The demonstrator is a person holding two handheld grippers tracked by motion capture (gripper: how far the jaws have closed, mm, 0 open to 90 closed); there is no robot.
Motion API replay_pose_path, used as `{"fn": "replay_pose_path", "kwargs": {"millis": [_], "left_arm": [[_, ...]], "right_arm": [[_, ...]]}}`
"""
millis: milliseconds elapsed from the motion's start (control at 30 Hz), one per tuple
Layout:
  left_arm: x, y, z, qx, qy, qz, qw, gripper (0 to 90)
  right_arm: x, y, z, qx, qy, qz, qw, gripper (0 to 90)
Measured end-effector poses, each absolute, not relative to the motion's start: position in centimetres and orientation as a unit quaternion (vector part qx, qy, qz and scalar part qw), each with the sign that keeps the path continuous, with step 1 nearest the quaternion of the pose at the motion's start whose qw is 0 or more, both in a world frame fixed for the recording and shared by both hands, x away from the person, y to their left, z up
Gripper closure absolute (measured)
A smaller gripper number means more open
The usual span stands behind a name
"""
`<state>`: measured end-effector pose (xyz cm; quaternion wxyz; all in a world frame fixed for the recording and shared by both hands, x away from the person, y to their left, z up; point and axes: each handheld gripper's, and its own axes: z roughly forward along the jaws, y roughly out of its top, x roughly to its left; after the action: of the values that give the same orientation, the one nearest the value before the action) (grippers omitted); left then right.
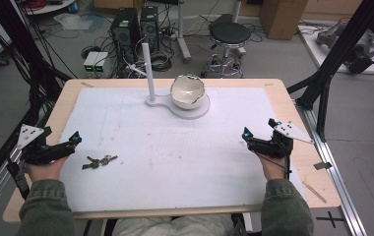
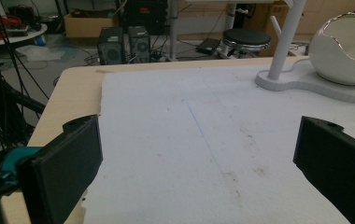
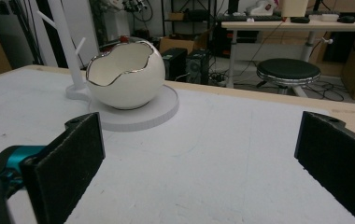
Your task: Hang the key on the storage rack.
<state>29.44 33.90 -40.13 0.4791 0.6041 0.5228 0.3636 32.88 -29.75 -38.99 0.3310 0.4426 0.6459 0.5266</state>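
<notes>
Two grippers are held low over the white mat (image 1: 175,162) on the tabletop (image 1: 72,93): the left gripper (image 1: 75,139) at the left edge and the right gripper (image 1: 246,133) at the right edge, each with its jaws spread wide and nothing between them. A bunch of keys (image 1: 99,162) is laid flat on the mat just beside the left gripper, toward the centre, untouched and well apart from the right gripper. An egg-shaped white bowl (image 1: 187,92) is seated on the round base of a white stand (image 1: 151,73) with an upright pegged post, at the far middle of the mat.
</notes>
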Motion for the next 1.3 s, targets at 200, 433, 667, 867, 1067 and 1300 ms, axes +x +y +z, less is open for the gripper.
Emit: {"fn": "replay_pose_path", "kwargs": {"millis": [200, 433, 667, 867, 1067, 1300], "left_arm": [[29.5, 33.8, -40.2, 0.608, 0.521, 0.358, 0.481, 1.7], [29.5, 33.7, -40.2, 0.61, 0.52, 0.355, 0.481, 1.7], [29.7, 33.4, -40.1, 0.622, 0.513, 0.349, 0.478, 1.7], [29.9, 32.7, -40.1, 0.641, 0.501, 0.34, 0.471, 1.7], [30.1, 32.0, -40.0, 0.659, 0.489, 0.334, 0.463, 1.7], [30.3, 31.3, -40.0, 0.672, 0.479, 0.324, 0.462, 1.7]], "right_arm": [[32.9, -29.7, -39.1, 0.44, 0.648, 0.526, 0.331, 0.5], [33.1, -29.8, -39.2, 0.441, 0.65, 0.526, 0.327, 0.5], [33.1, -29.7, -39.2, 0.44, 0.653, 0.524, 0.324, 0.6], [33.1, -29.7, -39.3, 0.437, 0.655, 0.524, 0.325, 0.6], [33.1, -29.6, -39.3, 0.433, 0.658, 0.523, 0.326, 0.6], [33.1, -29.5, -39.3, 0.434, 0.661, 0.519, 0.324, 0.6]]}}
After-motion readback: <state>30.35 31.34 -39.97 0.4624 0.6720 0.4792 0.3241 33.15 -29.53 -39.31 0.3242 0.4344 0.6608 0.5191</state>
